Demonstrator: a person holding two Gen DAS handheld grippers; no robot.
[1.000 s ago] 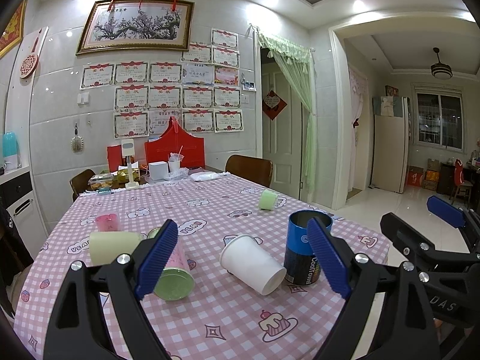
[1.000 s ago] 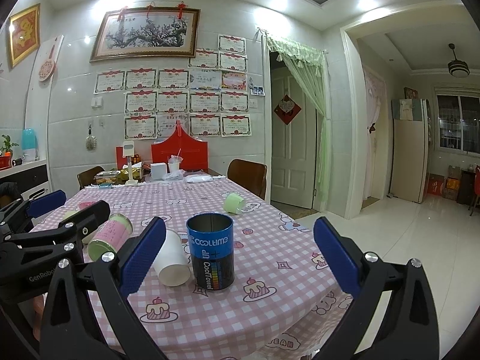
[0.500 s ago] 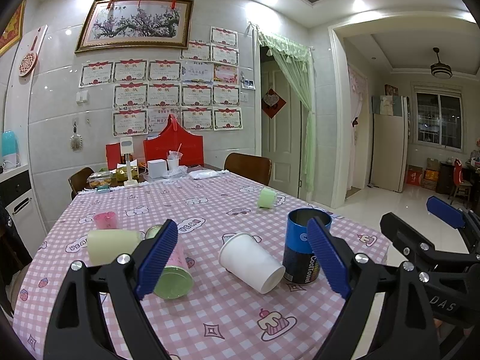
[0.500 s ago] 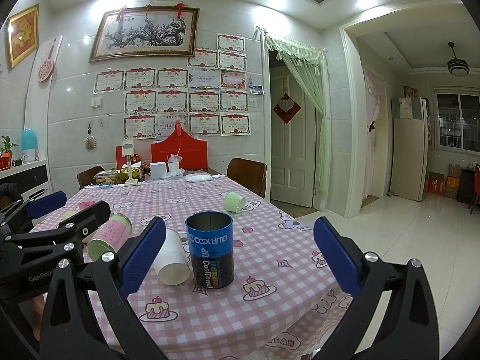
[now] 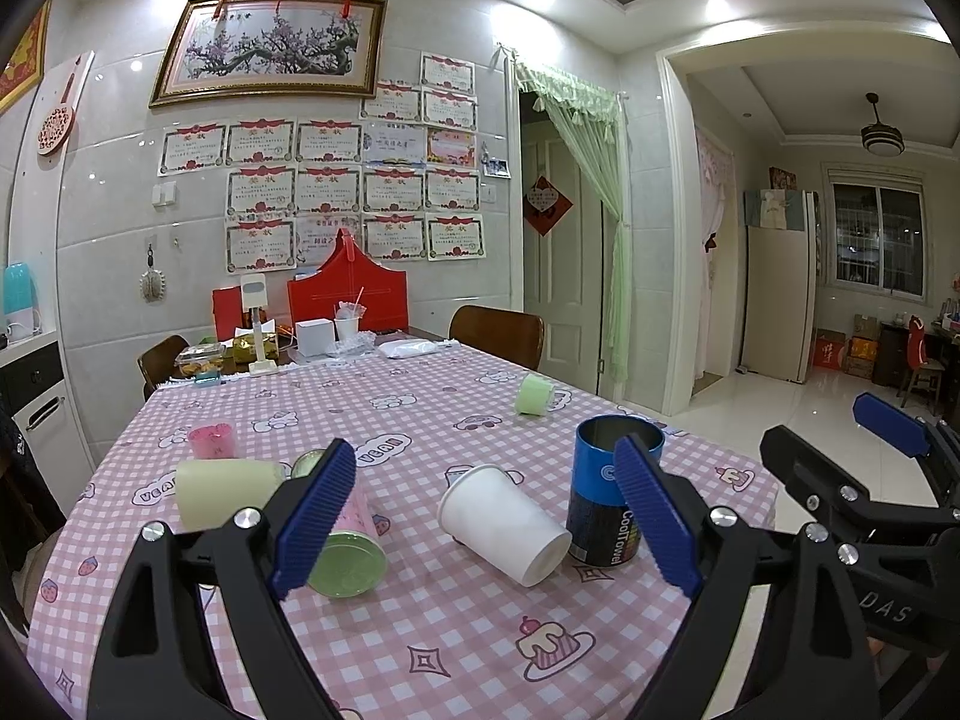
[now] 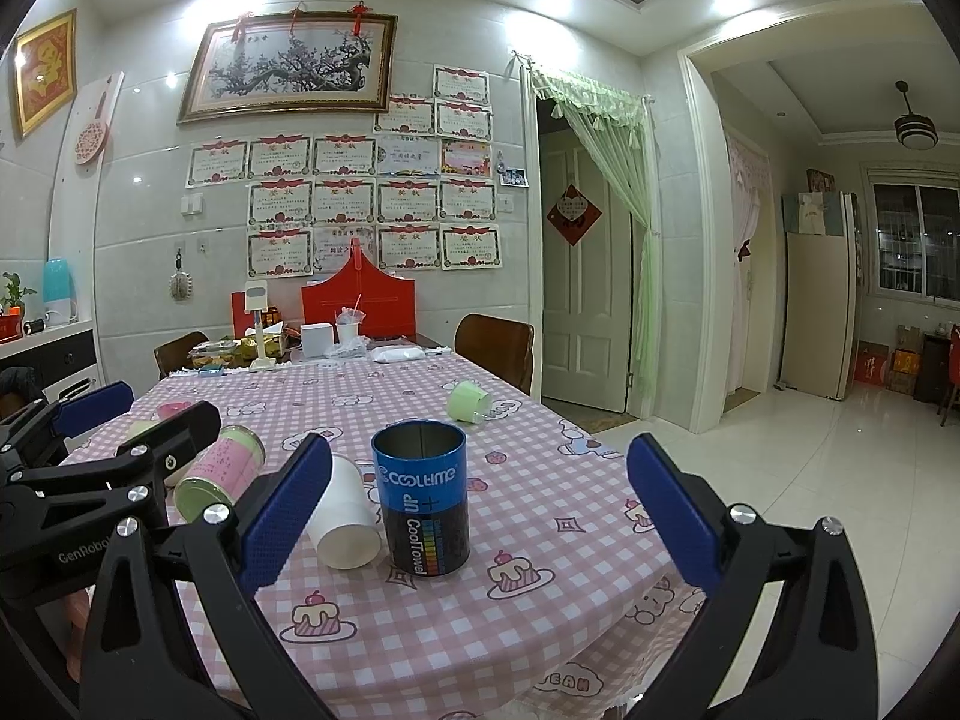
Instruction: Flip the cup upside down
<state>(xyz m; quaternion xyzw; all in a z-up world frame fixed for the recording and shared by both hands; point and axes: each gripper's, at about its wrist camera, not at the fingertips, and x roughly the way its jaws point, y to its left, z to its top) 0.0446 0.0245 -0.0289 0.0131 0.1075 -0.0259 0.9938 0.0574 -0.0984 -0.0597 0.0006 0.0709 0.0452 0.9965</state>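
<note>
A blue and black can-shaped cup [image 6: 423,501] stands upright with its mouth up near the table's right edge; it also shows in the left wrist view [image 5: 609,495]. A white paper cup [image 5: 501,525] lies on its side against it, also in the right wrist view [image 6: 345,519]. My left gripper [image 5: 486,519] is open and empty, held short of the white cup. My right gripper [image 6: 477,510] is open and empty, with the blue cup ahead between its fingers, untouched.
A pink and green can [image 5: 348,546], a pale yellow cup [image 5: 225,489], a pink cup [image 5: 210,441] and a green cup [image 5: 534,394] sit on the pink checked tablecloth [image 5: 420,630]. Boxes and clutter stand at the far end. The table edge drops off to the right.
Both grippers stay open and nearly still. The views have shifted only slightly.
</note>
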